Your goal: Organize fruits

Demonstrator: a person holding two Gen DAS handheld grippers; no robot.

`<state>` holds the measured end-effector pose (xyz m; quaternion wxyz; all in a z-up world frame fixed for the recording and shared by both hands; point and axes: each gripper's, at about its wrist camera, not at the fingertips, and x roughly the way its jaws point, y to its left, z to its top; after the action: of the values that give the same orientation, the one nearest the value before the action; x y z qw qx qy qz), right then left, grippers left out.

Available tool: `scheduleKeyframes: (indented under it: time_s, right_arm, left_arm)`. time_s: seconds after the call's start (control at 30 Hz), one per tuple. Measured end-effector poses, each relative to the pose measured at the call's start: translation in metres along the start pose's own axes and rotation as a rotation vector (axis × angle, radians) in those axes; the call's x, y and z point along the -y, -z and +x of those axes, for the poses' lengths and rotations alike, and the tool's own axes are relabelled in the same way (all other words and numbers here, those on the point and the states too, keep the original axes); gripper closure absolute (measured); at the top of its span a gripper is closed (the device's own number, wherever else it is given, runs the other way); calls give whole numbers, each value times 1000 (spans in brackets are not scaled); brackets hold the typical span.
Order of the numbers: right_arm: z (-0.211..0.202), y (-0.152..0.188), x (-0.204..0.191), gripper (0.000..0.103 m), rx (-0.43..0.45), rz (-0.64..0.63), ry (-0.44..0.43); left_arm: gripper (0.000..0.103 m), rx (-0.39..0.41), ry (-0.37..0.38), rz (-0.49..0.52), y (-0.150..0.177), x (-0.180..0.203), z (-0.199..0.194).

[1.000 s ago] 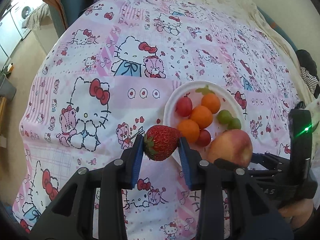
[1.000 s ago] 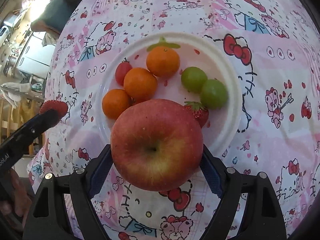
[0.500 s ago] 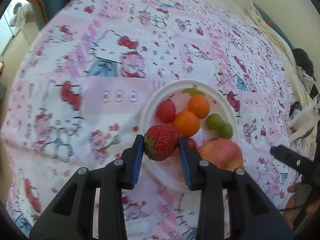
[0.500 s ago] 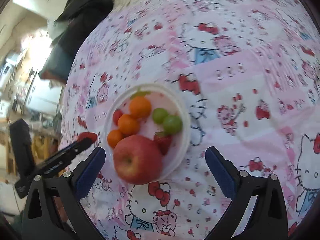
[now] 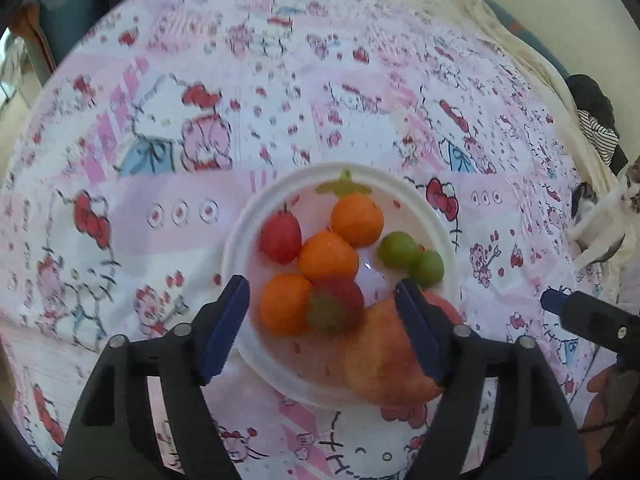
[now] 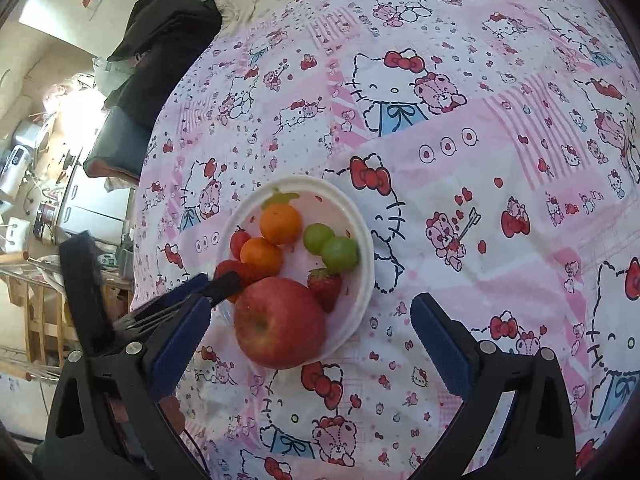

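A white plate (image 5: 236, 248) (image 6: 362, 280) on the Hello Kitty cloth holds a red apple (image 5: 384, 360) (image 6: 280, 322), three oranges (image 5: 356, 218), a red tomato (image 5: 280, 234), two green grapes (image 5: 398, 248) (image 6: 340, 254) and two strawberries. My left gripper (image 5: 324, 326) is open above the plate's near side, and a strawberry (image 5: 334, 304) lies between its jaws, on the fruit. My right gripper (image 6: 310, 340) is open and empty, held back above the cloth with the apple between its jaws in view. The second strawberry (image 6: 326, 286) lies by the apple.
The pink patterned cloth (image 6: 480, 160) covers the whole surface. A dark garment (image 6: 160, 48) and a cushion lie at its far edge. A cat (image 5: 600, 216) is at the right edge. Shelves and kitchen clutter (image 6: 40, 200) stand beyond the left side.
My left gripper moved over the plate, opened and let go of the strawberry. My right gripper released the apple onto the plate and pulled back and up.
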<state>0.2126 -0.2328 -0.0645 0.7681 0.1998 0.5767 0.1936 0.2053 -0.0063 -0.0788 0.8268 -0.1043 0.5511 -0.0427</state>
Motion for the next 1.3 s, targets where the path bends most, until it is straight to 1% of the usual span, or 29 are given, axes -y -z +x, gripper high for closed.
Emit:
scheduleKeyframes:
  time_s: [0.1, 0.2, 0.27, 0.33, 0.43, 0.47, 0.5, 0.53, 0.57, 0.63, 0.77, 0.83, 0.87, 0.93, 1.0, 1.1, 1.17, 1.2, 1.27, 1.3]
  right_arm:
    - [0, 2, -4, 1, -3, -17, 4]
    - [-6, 6, -11, 1, 24, -50, 12]
    - [-13, 10, -18, 1, 51, -85, 14]
    - [-19, 15, -25, 1, 82, -122, 19]
    - [-20, 24, -27, 1, 94, -157, 15]
    - [-19, 30, -26, 1, 102, -168, 19]
    - [-18, 34, -25, 1, 106, -173, 23]
    - [-18, 39, -24, 1, 109, -179, 36]
    - [-18, 44, -24, 1, 114, -182, 50]
    - [-22, 50, -25, 1, 124, -185, 52]
    - [-41, 65, -36, 1, 189, -216, 73]
    - [-46, 73, -37, 0, 212, -214, 80]
    - [-48, 76, -38, 0, 219, -212, 87]
    - [-48, 85, -40, 0, 229, -220, 102]
    - [-47, 93, -41, 0, 233, -233, 111]
    - [-49, 104, -42, 0, 271, -244, 127]
    - [-52, 112, -38, 0, 332, -238, 142]
    - [-53, 115, -34, 0, 364, -214, 134]
    - [-50, 115, -30, 0, 385, -190, 136]
    - [-48, 113, -31, 0, 388, -202, 155]
  left_arm:
    - [27, 12, -13, -4, 0, -4, -8]
    - [27, 34, -73, -4, 2, -9, -21]
    - [27, 64, -102, -11, 6, -15, -33]
    - [27, 87, -156, -16, 11, -19, -42]
    - [27, 140, -170, -41, 19, -29, -63]
    - [25, 161, -181, -53, 24, -31, -72]
    - [17, 174, -189, -61, 26, -33, -78]
    - [11, 187, -192, -69, 29, -34, -83]
    - [11, 210, -187, -79, 36, -35, -93]
    - [10, 230, -186, -72, 44, -34, -103]
    - [7, 266, -180, -59, 63, -33, -122]
    - [3, 288, -171, -57, 71, -33, -130]
    - [1, 301, -161, -57, 77, -33, -134]
    - [0, 320, -120, -69, 86, -34, -138]
    - [0, 320, -89, -84, 94, -36, -138]
    - [0, 320, -104, -83, 101, -34, -134]
    - [0, 346, -114, -77, 104, -34, -133]
    - [0, 357, -111, -73, 105, -33, -132]
    - [0, 383, -108, -65, 103, -33, -131]
    - [0, 395, -123, -64, 101, -32, -130]
